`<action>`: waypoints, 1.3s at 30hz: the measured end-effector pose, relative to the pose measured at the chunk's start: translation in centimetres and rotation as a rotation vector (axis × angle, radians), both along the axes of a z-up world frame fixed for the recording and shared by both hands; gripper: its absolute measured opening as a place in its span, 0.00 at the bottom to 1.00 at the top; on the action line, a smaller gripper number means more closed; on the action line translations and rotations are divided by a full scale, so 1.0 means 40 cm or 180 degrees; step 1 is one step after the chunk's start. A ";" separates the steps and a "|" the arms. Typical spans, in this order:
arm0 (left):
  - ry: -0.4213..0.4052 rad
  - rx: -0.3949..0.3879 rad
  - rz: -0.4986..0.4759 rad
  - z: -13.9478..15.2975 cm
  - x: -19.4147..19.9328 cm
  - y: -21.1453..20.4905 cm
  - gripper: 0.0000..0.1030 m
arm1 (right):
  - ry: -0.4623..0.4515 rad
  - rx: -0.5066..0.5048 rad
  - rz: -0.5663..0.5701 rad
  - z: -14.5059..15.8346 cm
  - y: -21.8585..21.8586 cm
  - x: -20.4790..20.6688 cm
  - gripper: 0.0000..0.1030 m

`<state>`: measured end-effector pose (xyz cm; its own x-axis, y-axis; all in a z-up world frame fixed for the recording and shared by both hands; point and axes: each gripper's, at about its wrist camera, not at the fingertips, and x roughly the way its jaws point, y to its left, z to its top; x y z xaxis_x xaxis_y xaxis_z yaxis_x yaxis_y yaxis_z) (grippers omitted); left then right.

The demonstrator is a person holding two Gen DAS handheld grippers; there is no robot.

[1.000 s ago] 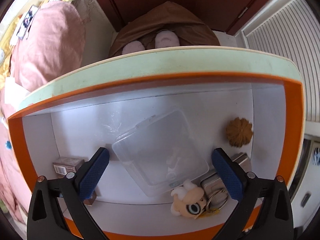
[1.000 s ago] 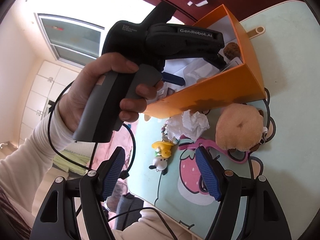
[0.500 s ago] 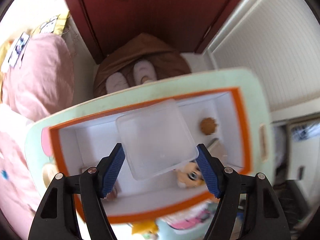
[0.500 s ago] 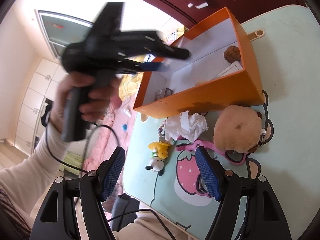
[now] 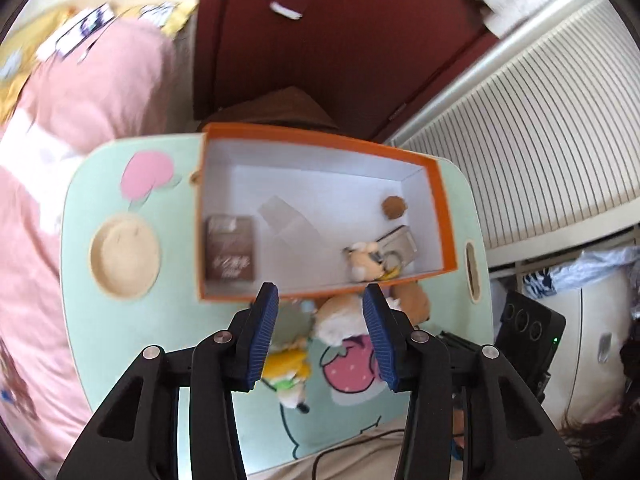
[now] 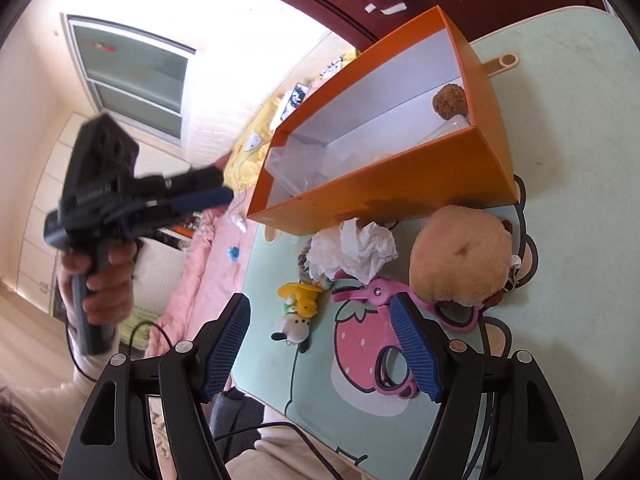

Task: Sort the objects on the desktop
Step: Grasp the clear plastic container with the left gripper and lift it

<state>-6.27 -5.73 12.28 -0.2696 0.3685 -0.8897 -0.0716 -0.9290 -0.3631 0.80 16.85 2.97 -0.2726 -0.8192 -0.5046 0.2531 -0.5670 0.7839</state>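
Blue-padded jaws of the left gripper are closing on nothing above the near wall of the orange box, while the right gripper hangs part open and empty over the mint worktop. Inside the box lie a clear plastic case, a brown packet, a walnut and a plush keychain. Just outside its near wall sit a crumpled tissue, a tan plush, pink scissors and a yellow-hatted toy.

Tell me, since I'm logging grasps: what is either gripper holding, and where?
Nothing. The left gripper, its jaws closing, has nothing between them; the right gripper is open and empty.
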 end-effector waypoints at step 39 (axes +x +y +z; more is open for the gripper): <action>-0.1009 -0.0781 -0.0981 -0.147 -0.206 0.179 0.43 | -0.0146 -0.0038 -0.0008 0.000 0.023 -0.019 0.71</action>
